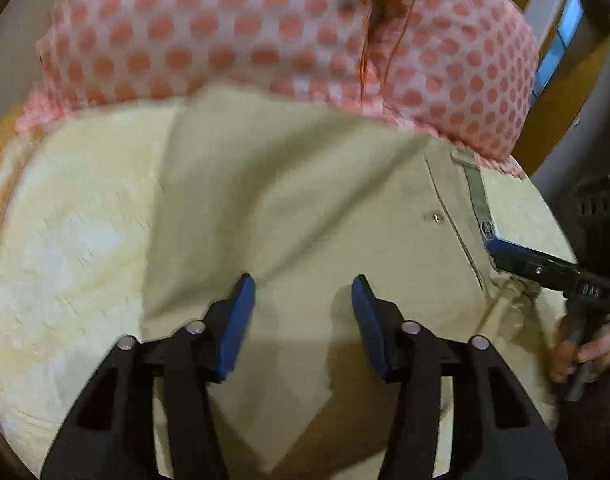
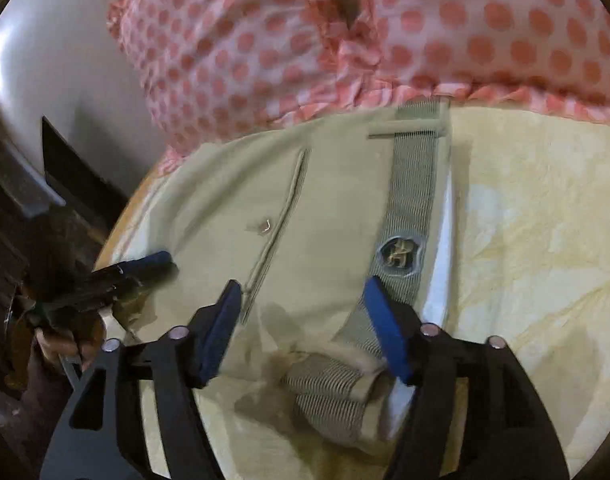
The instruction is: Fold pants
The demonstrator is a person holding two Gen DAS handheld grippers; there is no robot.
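Khaki pants point(image 1: 305, 208) spread flat on a pale yellow textured cloth point(image 1: 73, 248) covering the bench, waist end toward the right gripper, legs running off toward the left one. Smooth in the middle with a few soft creases; a slanted welt pocket point(image 2: 281, 216) with a small metal rivet point(image 2: 265, 226) beside it. Striped grey-green inner waistband point(image 2: 411, 200) turned outward, a belt loop point(image 2: 401, 130) crossing it near the top, the waist bunched and rolled at the near end point(image 2: 329, 396). Far edge of the pants tucked under a pink fabric with coral polka dots point(image 1: 265, 32), which fills the top of both views.

Left gripper point(image 1: 303, 284) over the middle of the pants, blue-padded fingers point(image 1: 241, 308) spread wide, nothing between them, tips close above the fabric; touching or not, cannot tell. Right gripper point(image 2: 302, 290) likewise spread wide over the waist, straddling the area between pocket and waistband, pinching nothing. Seen from the left wrist view, right gripper's blue tip point(image 1: 505, 250) at the waistband edge, a hand point(image 1: 585, 352) on its handle.

A round embroidered emblem point(image 2: 399, 258) on the waistband, gold monogram too blurred to read. White characters on the right gripper's black body point(image 1: 591, 291), roughly "OAS", not certain
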